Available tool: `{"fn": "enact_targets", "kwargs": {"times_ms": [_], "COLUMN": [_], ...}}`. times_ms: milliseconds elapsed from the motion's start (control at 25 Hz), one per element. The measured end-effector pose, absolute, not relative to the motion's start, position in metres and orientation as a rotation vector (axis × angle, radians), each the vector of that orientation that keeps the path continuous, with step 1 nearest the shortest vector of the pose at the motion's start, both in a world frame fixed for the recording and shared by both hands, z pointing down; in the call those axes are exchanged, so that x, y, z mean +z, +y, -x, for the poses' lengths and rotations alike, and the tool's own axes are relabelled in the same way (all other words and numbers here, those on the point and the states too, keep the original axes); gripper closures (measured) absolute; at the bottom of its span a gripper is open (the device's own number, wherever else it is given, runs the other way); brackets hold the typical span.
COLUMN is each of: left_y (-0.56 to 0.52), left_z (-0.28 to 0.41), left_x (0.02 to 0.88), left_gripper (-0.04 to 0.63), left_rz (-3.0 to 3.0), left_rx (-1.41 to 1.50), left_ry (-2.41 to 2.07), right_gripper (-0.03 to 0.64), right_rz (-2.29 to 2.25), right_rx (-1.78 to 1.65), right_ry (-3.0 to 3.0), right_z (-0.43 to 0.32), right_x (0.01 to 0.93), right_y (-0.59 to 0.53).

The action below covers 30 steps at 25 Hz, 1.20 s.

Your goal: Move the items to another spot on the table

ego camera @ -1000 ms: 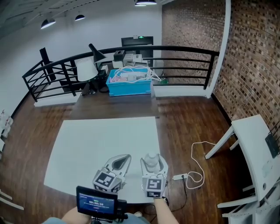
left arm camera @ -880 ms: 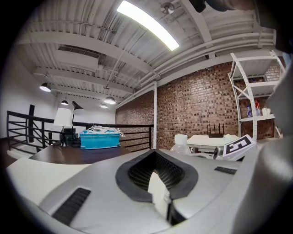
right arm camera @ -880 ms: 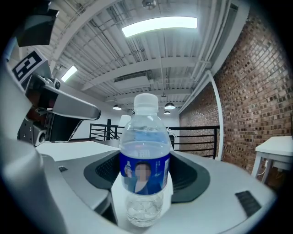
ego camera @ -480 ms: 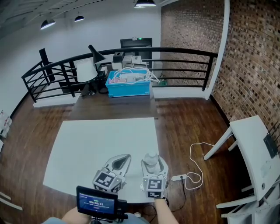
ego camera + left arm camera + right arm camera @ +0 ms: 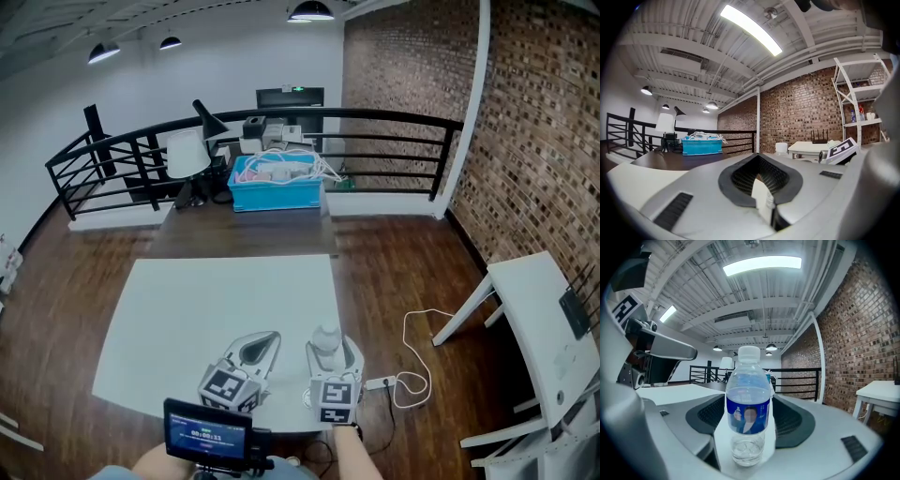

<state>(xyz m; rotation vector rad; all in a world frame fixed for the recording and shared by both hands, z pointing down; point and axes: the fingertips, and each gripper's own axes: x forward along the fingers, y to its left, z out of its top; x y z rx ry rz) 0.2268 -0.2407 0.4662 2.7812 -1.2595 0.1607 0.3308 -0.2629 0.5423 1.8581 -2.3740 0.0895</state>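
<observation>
Left gripper (image 5: 270,339) and right gripper (image 5: 328,341) are grey, with black ribbed pads (image 5: 797,422) and marker cubes (image 5: 230,386).

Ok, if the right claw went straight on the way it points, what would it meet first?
The water bottle: it stands upright on the white table between the right claw's open jaws, untouched. How far in is hard to judge.

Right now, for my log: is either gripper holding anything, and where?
Nothing looks held. Water bottle stands between the right gripper's open jaws, pads seemingly clear of it; left gripper shut, empty.
</observation>
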Motion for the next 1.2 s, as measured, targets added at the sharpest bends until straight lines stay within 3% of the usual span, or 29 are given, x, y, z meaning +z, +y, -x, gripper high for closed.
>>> {"fn": "enact_targets", "kwargs": {"times_ms": [440,880,960,1200], "left_y": [-0.221,-0.215,-0.216,-0.215], "left_z": [-0.207,-0.167,-0.153,-0.110], "left_x": [0.462,0.451,0.449,0.446], "left_gripper": [0.583,0.583,0.583,0.583], "left_rz": [-2.801,-2.784,-2.775,-2.756], "left_rx": [0.135,0.119,0.117,0.117], "left_ry": [-1.234,-1.249,-1.268,-1.315], "right_gripper": [0.290,0.333,0.409,0.456], "right_rz": [-1.936,-1.896,-1.888,-1.817], "right_rx": [-0.003,-0.064,-0.083,-0.106], "right_ry": [-2.280,-2.328,-2.350,-2.430], "right_z": [-0.323,-0.271,-0.256,-0.200], "right_x": [0.523,0.485,0.477,0.460], "right_y": [-0.237,-0.228,-0.229,-0.231]}}
